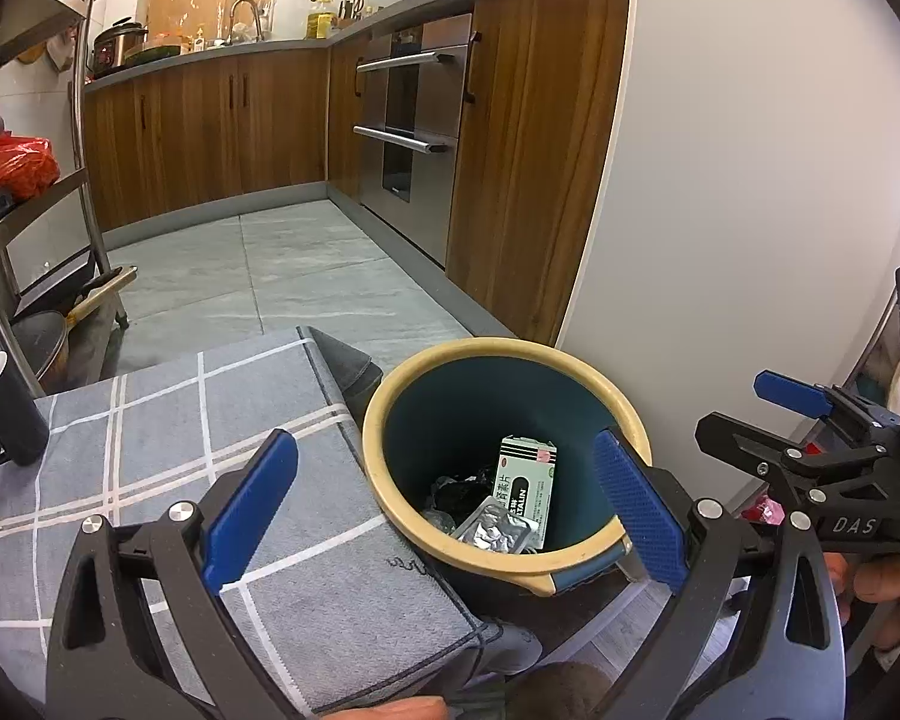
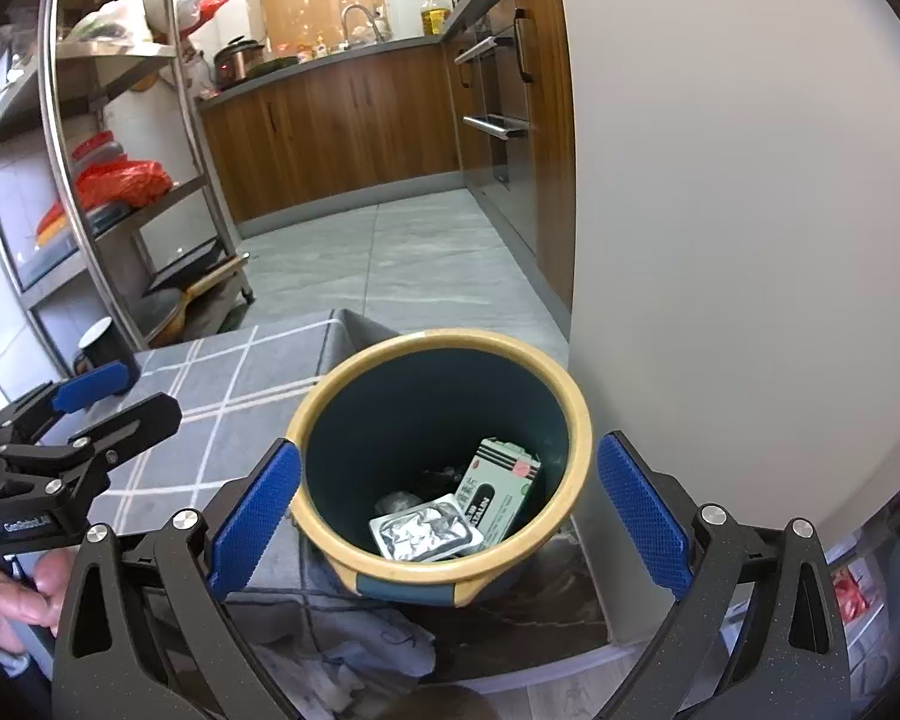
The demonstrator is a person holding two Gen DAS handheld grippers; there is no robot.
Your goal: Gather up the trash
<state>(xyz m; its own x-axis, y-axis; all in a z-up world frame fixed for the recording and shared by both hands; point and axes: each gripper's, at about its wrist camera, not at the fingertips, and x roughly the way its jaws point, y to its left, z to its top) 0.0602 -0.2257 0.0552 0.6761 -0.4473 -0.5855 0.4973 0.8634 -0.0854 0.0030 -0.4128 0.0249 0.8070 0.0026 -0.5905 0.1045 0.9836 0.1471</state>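
Observation:
A dark teal bin with a cream rim (image 1: 378,420) (image 2: 444,339) stands just off the right edge of the cloth-covered table. Inside lie a white medicine box (image 1: 525,483) (image 2: 498,489), a silver blister pack (image 1: 495,531) (image 2: 426,531) and some dark crumpled scraps. My left gripper (image 1: 447,504) is open, one finger over the cloth and the other at the bin's right rim, holding nothing. Above the bin, my right gripper (image 2: 447,516) is open and straddles it, also holding nothing. Each gripper shows at the edge of the other's view: right gripper (image 1: 744,414), left gripper (image 2: 126,402).
A grey checked cloth (image 1: 180,432) (image 2: 228,384) covers the table, with a black mug (image 1: 6,414) (image 2: 105,348) at its far left corner. A white panel (image 1: 750,180) rises right behind the bin. A metal shelf rack (image 2: 120,180) stands left; wooden kitchen cabinets (image 1: 210,138) line the tiled floor beyond.

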